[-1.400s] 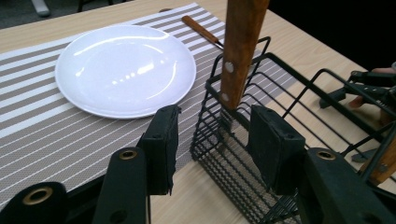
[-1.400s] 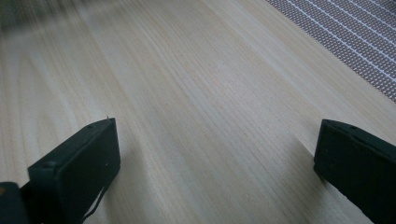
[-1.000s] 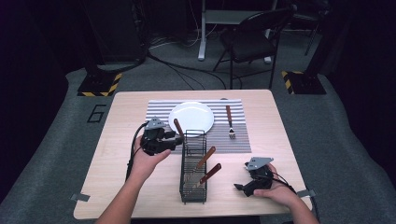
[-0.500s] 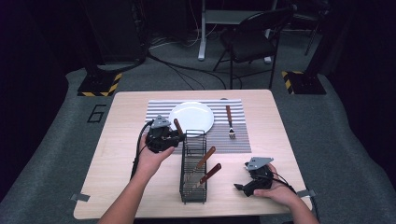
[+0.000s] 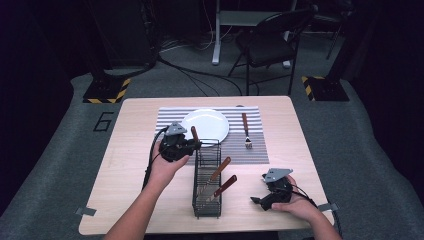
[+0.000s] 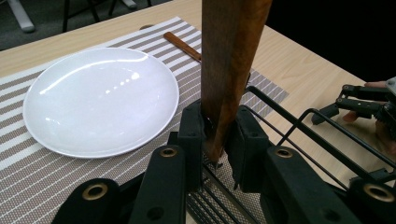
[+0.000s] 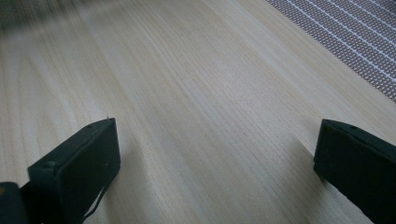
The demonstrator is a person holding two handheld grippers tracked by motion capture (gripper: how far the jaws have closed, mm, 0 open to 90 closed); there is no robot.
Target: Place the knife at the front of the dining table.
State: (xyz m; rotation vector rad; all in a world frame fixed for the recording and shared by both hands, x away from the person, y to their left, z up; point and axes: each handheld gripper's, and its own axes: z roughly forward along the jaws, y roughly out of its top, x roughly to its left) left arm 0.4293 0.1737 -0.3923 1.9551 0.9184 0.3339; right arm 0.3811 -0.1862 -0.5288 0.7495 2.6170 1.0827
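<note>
My left gripper (image 5: 192, 145) (image 6: 217, 140) is at the far end of the black wire caddy (image 5: 200, 202) (image 6: 299, 116). Its jaws have just been closing and now pinch a brown wooden utensil handle (image 5: 195, 134) (image 6: 229, 70) that stands nearly upright. Two more wooden-handled utensils (image 5: 219, 171) lean inside the caddy. A white plate (image 5: 205, 125) (image 6: 100, 93) lies on the striped placemat (image 5: 260, 145), with a wooden-handled fork (image 5: 246, 131) to its right. At the table's front right, my right gripper (image 5: 257, 201) (image 7: 215, 158) rests low over bare wood, open with nothing between its jaws.
The wooden table (image 5: 135, 170) has bare room to the left of the caddy and between the caddy and the right hand. A folding chair (image 5: 272, 45) and cables stand on the floor beyond the far edge.
The left gripper edged right toward the caddy's far end and its jaws closed on the wooden handle. The right hand kept still.
</note>
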